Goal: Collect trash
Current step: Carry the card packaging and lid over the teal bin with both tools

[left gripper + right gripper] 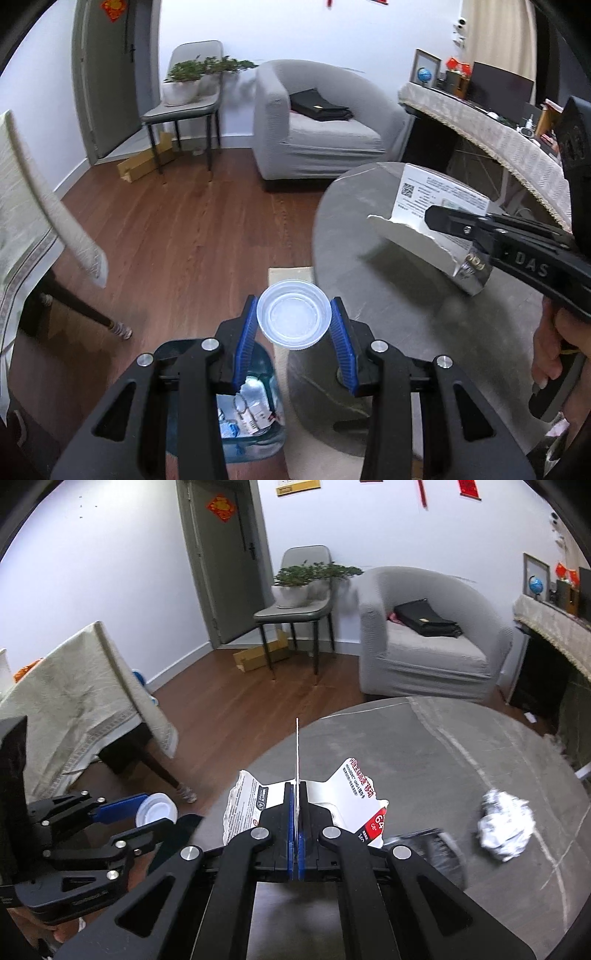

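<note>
My left gripper (pixel 294 320) is shut on a clear plastic cup (pixel 294 319), held over the table's left edge above a blue-tinted bin (pixel 251 410) with trash inside on the floor. The cup also shows in the right wrist view (pixel 157 808). My right gripper (pixel 297 794) is shut on a torn white card package (pixel 351 794), held edge-up above the round grey table (pixel 443 746). The package shows in the left wrist view (pixel 424 218) at the right. A crumpled foil ball (pixel 506 829) lies on the table to the right.
A black flat wrapper (pixel 432 843) lies on the table by the right gripper. A cloth-covered table (pixel 74 701) stands at the left, a grey armchair (pixel 424 635) and a chair with plants (pixel 299 602) behind. Wooden floor (pixel 192 229) lies between them.
</note>
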Demonstrator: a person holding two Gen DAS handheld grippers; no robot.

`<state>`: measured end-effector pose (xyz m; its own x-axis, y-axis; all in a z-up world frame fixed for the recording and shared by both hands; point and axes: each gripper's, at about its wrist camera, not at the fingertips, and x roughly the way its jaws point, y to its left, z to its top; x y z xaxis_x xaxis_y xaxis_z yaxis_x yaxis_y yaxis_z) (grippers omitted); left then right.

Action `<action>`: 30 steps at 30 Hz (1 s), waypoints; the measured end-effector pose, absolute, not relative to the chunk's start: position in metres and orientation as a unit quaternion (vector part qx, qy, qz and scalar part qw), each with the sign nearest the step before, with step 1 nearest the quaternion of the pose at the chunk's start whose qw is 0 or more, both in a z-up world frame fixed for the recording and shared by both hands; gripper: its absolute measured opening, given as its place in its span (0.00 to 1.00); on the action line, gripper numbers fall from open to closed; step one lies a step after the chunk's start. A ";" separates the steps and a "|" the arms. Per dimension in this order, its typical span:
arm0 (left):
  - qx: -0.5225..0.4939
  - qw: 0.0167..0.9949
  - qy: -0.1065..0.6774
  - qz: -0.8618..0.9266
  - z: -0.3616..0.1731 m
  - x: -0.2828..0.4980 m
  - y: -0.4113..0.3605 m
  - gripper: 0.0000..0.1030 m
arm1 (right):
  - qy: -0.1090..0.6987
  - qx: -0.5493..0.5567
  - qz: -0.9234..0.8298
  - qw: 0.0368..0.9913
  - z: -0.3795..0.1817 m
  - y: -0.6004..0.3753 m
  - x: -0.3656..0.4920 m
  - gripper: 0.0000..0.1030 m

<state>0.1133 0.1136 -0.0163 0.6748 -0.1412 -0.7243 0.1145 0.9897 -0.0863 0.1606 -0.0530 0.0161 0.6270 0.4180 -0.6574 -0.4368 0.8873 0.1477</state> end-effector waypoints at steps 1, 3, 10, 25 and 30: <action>-0.017 0.915 0.398 -0.065 -0.017 0.111 0.117 0.41 | 0.362 -0.013 0.242 0.900 0.016 -0.049 0.158 0.01; -0.017 0.914 0.402 -0.056 -0.021 0.105 0.126 0.41 | 0.361 -0.016 0.249 0.898 0.016 -0.042 0.153 0.01; -0.012 0.906 0.421 -0.034 -0.035 0.095 0.151 0.41 | 0.362 -0.028 0.276 0.890 0.016 -0.011 0.143 0.01; -0.055 0.873 0.484 -0.016 -0.097 0.091 0.204 0.41 | 0.364 -0.050 0.323 0.872 0.007 0.066 0.136 0.01; -0.059 0.860 0.508 -0.002 -0.122 0.093 0.215 0.41 | 0.370 -0.058 0.331 0.866 0.001 0.087 0.136 0.01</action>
<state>0.0932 0.2148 -0.1224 0.4849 -0.0635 -0.8723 -0.0558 0.9931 -0.1034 0.1359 0.0870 0.0009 0.5070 0.5301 -0.6796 -0.6161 0.7743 0.1444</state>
